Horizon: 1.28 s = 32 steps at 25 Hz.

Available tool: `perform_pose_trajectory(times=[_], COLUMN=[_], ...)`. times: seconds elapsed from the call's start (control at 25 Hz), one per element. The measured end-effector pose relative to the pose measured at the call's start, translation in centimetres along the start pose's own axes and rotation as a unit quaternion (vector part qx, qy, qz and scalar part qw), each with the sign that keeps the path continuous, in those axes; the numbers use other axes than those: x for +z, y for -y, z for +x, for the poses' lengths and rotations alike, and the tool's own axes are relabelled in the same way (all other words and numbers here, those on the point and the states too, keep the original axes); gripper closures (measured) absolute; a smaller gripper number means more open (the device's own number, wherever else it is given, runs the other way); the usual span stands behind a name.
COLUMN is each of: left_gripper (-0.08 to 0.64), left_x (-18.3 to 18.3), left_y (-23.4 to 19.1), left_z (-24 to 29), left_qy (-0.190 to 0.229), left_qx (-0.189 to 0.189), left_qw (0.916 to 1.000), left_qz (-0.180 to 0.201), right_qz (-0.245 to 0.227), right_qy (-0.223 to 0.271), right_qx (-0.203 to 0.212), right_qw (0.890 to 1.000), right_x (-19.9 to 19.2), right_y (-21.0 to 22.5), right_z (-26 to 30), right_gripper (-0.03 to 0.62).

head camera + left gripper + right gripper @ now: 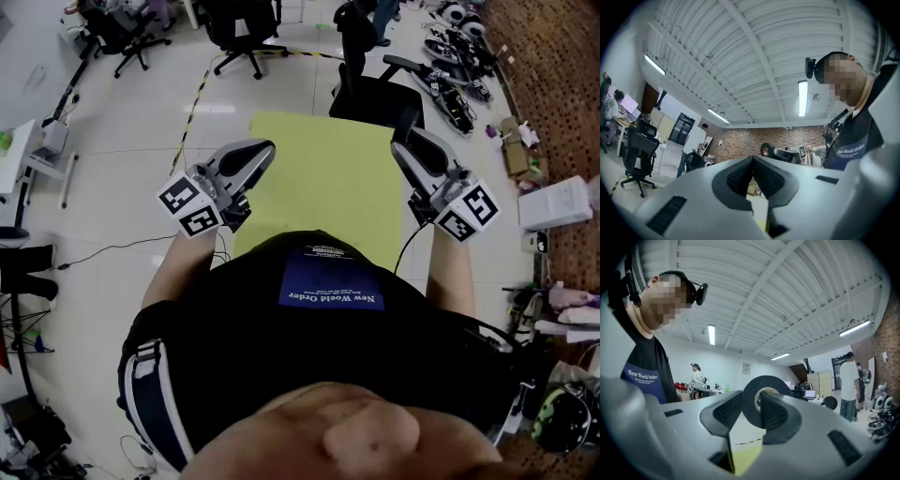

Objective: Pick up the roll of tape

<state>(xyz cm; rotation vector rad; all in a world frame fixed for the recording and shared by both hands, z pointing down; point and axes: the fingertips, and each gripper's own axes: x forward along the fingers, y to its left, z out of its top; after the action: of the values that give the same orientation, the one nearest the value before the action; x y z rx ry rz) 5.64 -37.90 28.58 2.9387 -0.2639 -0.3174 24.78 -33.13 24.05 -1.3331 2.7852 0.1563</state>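
- The yellow-green tabletop [319, 169] fills the middle of the head view, with both grippers held above its near edge, one on either side.
- The right gripper [405, 142] points about level over the table's right side. In the right gripper view its jaws [750, 404] stand fairly wide and are clamped on the roll of tape [761, 383].
- The grip looks to be on the roll's wall: one pad sits against the outer rim and the other seems to reach into the core. The roll's hole therefore faces back along the jaws, and its axis runs roughly the way the gripper points.
- The left gripper [262, 150] hovers well apart over the table's left side. Its jaws [752, 159] are closed tip to tip with nothing between them.
- Seen from the left gripper, the roll [767, 150] lies across the gap at the right gripper's tip, so the right hand alone has it.
- The roll is a black ring with a pale inner core, thick-walled and off the table, so the pickup looks essentially done.
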Motion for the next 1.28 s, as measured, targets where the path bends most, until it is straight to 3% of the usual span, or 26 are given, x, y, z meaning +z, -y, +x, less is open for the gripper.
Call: perform_pose_trajectory(times=[1.28], left_gripper=[0.555], left_x=[-0.2], left_y=[0.6], left_z=[-0.9], left_qy=[-0.004], left_qx=[0.008], left_qw=[0.9999], left_qz=[0.004], right_qz=[-0.012], right_qy=[0.002], right_qx=[0.013], right_qw=[1.0], right_x=[-0.2], right_y=[-1.1], right_z=[0.3], right_gripper=[0.482])
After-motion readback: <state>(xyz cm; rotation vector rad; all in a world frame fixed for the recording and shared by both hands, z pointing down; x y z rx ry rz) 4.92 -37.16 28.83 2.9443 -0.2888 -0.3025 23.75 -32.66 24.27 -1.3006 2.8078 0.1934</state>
